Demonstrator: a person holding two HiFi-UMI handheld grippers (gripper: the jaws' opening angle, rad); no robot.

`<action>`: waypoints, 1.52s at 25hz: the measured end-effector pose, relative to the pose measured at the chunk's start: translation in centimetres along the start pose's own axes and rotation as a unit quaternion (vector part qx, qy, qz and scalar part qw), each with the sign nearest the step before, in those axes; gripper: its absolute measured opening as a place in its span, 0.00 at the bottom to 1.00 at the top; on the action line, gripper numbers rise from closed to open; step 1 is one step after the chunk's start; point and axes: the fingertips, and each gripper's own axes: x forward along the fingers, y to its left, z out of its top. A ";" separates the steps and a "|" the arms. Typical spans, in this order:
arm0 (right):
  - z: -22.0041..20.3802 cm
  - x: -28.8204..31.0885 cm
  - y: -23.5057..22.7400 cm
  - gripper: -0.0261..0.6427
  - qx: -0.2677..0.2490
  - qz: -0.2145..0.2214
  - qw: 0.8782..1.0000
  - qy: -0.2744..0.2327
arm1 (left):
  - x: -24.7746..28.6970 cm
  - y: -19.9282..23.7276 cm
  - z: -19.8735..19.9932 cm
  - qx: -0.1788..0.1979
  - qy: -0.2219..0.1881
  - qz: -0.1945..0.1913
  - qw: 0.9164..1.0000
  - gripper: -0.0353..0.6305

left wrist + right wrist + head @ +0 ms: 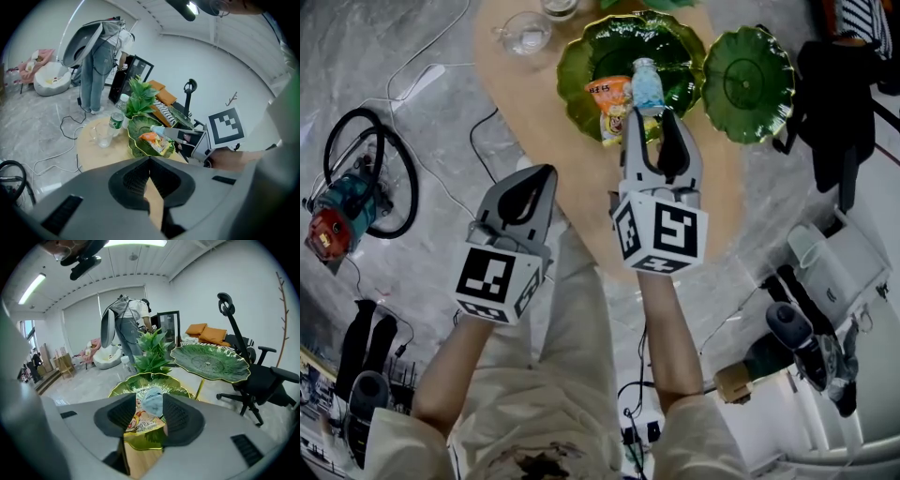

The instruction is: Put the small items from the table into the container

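head view: the right gripper (649, 114) reaches toward the far side of the surface (525, 112). its fingers are closed on a pale blue packet (647, 86) above the green leaf dish (577, 67), just beside a snack bag (609, 101) lying in it. the left gripper (546, 173) hangs at the near-left edge, with bare wood ahead.

left gripper view: its fingers meet at the tips and hold nothing.

right gripper view: the packet sits between the pads, over the dish's near rim.

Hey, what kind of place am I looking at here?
Most likely an office or studio set up for recording, not a home: a black swivel office chair, a cable-strewn grey marble floor, and a round wooden table dressed with green leaf-shaped dishes.
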 end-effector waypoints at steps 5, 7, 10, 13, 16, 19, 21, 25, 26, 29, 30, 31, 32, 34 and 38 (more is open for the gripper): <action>-0.1 -0.7 -0.4 0.30 0.003 -0.010 1.000 0.001 | 0.4 -0.4 0.2 0.005 0.002 -0.005 1.000 0.06; -0.2 -1.0 -0.4 0.30 0.008 -0.014 1.000 0.000 | 0.4 -0.5 0.3 0.007 0.002 -0.006 1.000 0.06; -0.4 -2.0 -0.3 0.30 0.011 -0.013 1.000 -0.001 | 0.3 -1.0 0.3 0.009 0.000 -0.008 1.000 0.06; -0.8 -2.7 -0.2 0.30 0.009 -0.008 1.000 -0.004 | 0.1 -1.5 0.1 0.011 -0.001 -0.011 1.000 0.06; -1.1 -3.3 -0.2 0.30 0.010 -0.008 1.000 -0.003 | -0.1 -1.7 -0.1 0.016 -0.002 -0.010 1.000 0.06; -1.3 -4.1 -0.2 0.30 0.009 -0.006 1.000 -0.006 | -0.6 -2.1 -0.1 0.029 -0.008 -0.003 1.000 0.06; -1.5 -4.8 -0.3 0.30 0.012 -0.007 1.000 -0.005 | -1.0 -2.5 -0.2 0.029 -0.012 -0.001 0.999 0.06; -2.2 -6.0 0.1 0.30 0.009 -0.005 1.000 -0.004 | -1.8 -2.6 -0.7 0.015 -0.020 -0.004 1.000 0.06; -2.4 -6.3 0.2 0.29 0.008 -0.005 1.000 -0.003 | -1.9 -2.5 -0.9 0.014 -0.020 -0.003 1.000 0.06; -3.2 -7.2 -0.1 0.29 0.008 -0.004 1.000 0.001 | -2.0 -3.0 -1.5 0.014 -0.018 -0.002 1.000 0.06; -3.5 -7.5 -0.2 0.29 0.008 -0.003 1.000 0.001 | -2.1 -3.3 -1.7 0.015 -0.018 -0.002 1.000 0.06; -3.9 -7.8 -0.4 0.29 0.009 -0.002 1.000 0.001 | -2.2 -3.6 -1.9 0.017 -0.018 -0.002 1.000 0.06; -4.2 -8.1 -0.5 0.30 0.010 -0.002 1.000 0.000 | -2.2 -3.9 -2.2 0.018 -0.019 -0.002 1.000 0.06; -4.7 -8.7 -0.7 0.29 0.015 -0.005 1.000 0.001 | -2.4 -4.2 -2.8 0.020 -0.019 -0.001 1.000 0.06; -5.8 -9.5 -1.0 0.29 0.019 -0.006 1.000 0.005 | -2.6 -4.8 -4.0 0.019 -0.017 0.001 1.000 0.06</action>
